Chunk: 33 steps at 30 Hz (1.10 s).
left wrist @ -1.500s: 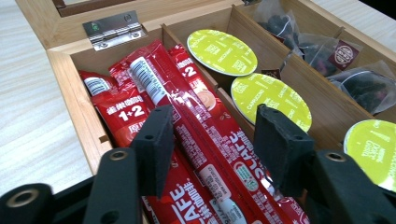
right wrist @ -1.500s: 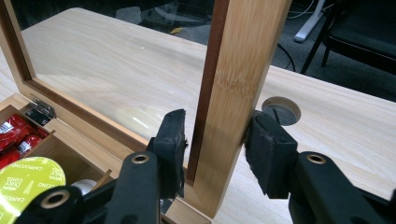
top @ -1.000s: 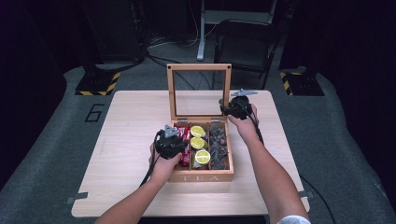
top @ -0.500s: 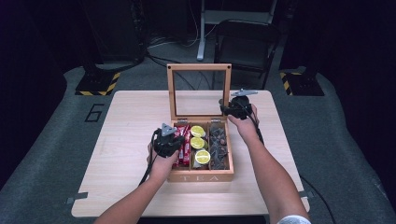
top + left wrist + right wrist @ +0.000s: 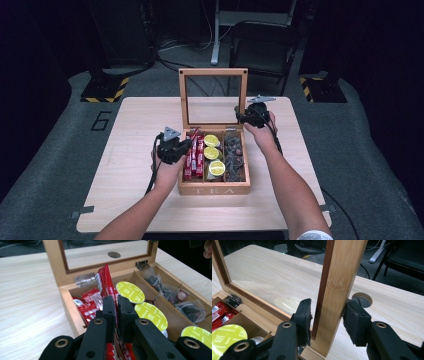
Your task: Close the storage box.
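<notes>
A wooden tea box (image 5: 215,190) stands in the middle of the table with its glass lid (image 5: 214,72) upright. Its left compartment holds red packets (image 5: 194,157), the middle one yellow-topped capsules (image 5: 211,140), the right one dark tea bags (image 5: 234,150). My left gripper (image 5: 187,146) hovers over the left compartment. In the left gripper view, that gripper (image 5: 117,302) is shut on a red packet (image 5: 103,282), which stands up above the others. My right gripper (image 5: 243,117) is at the lid's right post. In the right gripper view, it (image 5: 327,312) clamps that post (image 5: 339,272).
The light wooden table (image 5: 135,150) extends well to the left and right of the box. A round cable hole (image 5: 362,298) sits in the tabletop behind the lid. A dark chair (image 5: 265,40) and a desk leg stand beyond the far edge.
My left gripper has closed on a red packet and risen a little with it. The right gripper has stayed on the lid post.
</notes>
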Tool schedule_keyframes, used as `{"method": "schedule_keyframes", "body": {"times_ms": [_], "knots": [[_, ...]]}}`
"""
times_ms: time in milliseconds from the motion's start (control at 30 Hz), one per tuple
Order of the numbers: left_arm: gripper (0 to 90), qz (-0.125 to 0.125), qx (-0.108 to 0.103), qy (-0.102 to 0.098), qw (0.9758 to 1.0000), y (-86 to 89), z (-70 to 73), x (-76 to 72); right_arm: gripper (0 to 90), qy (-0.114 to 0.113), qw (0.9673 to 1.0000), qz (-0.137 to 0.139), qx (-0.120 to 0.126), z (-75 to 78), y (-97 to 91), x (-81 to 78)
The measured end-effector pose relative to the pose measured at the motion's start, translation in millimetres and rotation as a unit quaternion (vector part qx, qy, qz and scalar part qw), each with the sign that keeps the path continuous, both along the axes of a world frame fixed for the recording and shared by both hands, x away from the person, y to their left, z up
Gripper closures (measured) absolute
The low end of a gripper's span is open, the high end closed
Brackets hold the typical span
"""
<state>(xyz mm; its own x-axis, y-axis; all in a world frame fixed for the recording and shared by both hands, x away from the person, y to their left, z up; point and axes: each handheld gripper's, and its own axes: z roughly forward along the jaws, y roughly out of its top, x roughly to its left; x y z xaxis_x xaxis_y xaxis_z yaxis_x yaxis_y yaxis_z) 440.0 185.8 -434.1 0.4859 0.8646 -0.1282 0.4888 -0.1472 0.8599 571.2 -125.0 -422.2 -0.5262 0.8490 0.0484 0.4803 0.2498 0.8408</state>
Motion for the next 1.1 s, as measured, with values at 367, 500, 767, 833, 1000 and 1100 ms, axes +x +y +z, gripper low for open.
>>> {"method": "schedule_keyframes", "body": {"times_ms": [367, 500, 767, 833, 1000, 1100], "knots": [[85.0, 0.021, 0.000, -0.005, 0.9998, 28.1, 7.7, -2.0, 57.8, -0.003, 1.0000, 0.001, -0.002, 1.7, -0.4, 0.2], [85.0, 0.034, 0.007, -0.005, 0.9994, 40.5, 5.8, -1.2, 57.6, -0.004, 1.0000, 0.001, -0.003, 2.2, -0.3, 0.5], [84.9, 0.050, 0.011, 0.013, 0.9986, 62.8, -8.5, -0.7, 56.7, -0.006, 1.0000, -0.002, 0.000, 3.5, -0.1, 0.4], [84.9, 0.055, 0.011, 0.014, 0.9983, 67.0, -12.1, -0.7, 56.6, -0.010, 0.9999, 0.000, -0.003, 3.8, -0.1, 0.8], [84.9, 0.071, 0.006, 0.027, 0.9971, 77.2, -26.0, -0.2, 56.1, -0.011, 0.9999, -0.001, -0.002, 4.4, 0.0, 0.8], [85.0, 0.077, 0.010, 0.032, 0.9965, 81.3, -32.7, -0.1, 55.9, -0.009, 1.0000, -0.002, 0.001, 4.3, 0.9, 0.3]]}}
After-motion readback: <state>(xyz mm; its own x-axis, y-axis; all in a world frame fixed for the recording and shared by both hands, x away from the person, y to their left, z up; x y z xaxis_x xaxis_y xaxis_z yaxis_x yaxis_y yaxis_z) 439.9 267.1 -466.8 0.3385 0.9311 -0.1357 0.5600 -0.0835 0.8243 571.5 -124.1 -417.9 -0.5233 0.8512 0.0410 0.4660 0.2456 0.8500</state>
